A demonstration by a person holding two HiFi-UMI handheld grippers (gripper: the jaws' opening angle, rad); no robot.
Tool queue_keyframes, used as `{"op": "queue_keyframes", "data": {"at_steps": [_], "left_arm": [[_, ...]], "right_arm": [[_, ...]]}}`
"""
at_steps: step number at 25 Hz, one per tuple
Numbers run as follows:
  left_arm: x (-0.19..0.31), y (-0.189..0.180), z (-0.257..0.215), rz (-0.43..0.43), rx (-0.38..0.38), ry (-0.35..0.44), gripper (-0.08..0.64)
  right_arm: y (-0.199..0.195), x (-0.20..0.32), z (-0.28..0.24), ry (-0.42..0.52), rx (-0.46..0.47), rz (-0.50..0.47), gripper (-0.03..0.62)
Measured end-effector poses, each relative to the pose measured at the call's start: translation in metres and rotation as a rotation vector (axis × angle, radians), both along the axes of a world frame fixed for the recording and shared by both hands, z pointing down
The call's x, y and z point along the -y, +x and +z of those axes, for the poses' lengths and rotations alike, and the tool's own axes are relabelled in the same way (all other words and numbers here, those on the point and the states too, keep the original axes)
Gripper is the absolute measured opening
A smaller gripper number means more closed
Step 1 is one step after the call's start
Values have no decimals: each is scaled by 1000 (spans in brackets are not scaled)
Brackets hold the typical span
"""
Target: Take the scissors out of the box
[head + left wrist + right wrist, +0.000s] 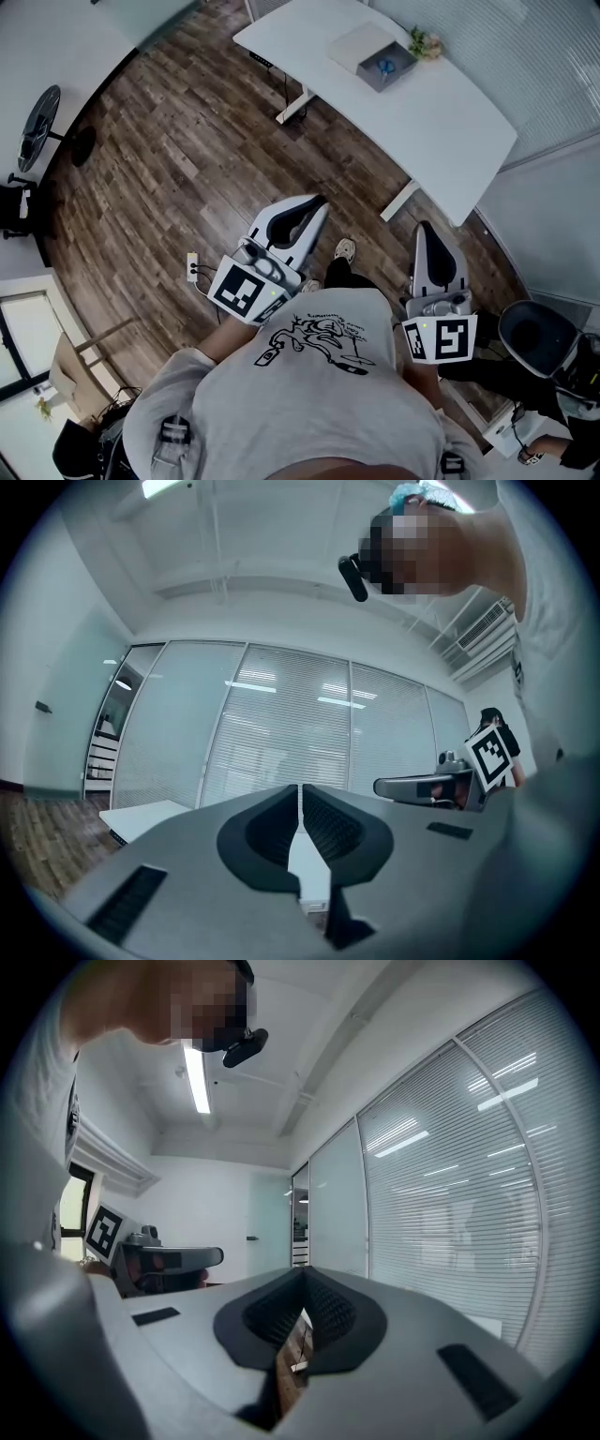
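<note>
In the head view a grey open box (367, 49) sits on the white table (441, 122) far ahead, with blue-handled scissors (385, 66) inside it. Both grippers are held level in front of the person's chest, well short of the table. My left gripper (317, 203) is shut with nothing in it; its own view shows the jaws (300, 791) meeting at the tips. My right gripper (427, 230) is likewise shut and empty, its tips (302, 1275) together. Each gripper view shows the other gripper: the right gripper (441, 785) and the left gripper (169, 1260).
Wood floor lies between the person and the table. A small plant (424, 42) stands beside the box. A fan (37, 117) stands at the left, a power strip (192, 267) lies on the floor, and a dark office chair (539, 337) is at the right. Blinds-covered glass walls (281, 724) stand behind.
</note>
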State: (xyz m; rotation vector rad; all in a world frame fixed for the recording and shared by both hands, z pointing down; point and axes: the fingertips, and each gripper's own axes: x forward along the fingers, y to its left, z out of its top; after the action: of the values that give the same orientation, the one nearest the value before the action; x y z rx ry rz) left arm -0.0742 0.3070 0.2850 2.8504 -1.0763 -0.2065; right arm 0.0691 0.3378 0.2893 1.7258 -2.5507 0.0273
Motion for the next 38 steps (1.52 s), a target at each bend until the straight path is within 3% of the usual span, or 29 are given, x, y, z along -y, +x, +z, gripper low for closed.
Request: {"op": "queue_keyframes", "data": {"at_steps": [24,38], "left_arm": [[152,106,-5,-4,39,15,29],[198,129,4,-31,32,-8,28]], "right_arm": [[106,146,4,-7,-8,-24,6],[128,193,14,-32,-14,-50,6]]}}
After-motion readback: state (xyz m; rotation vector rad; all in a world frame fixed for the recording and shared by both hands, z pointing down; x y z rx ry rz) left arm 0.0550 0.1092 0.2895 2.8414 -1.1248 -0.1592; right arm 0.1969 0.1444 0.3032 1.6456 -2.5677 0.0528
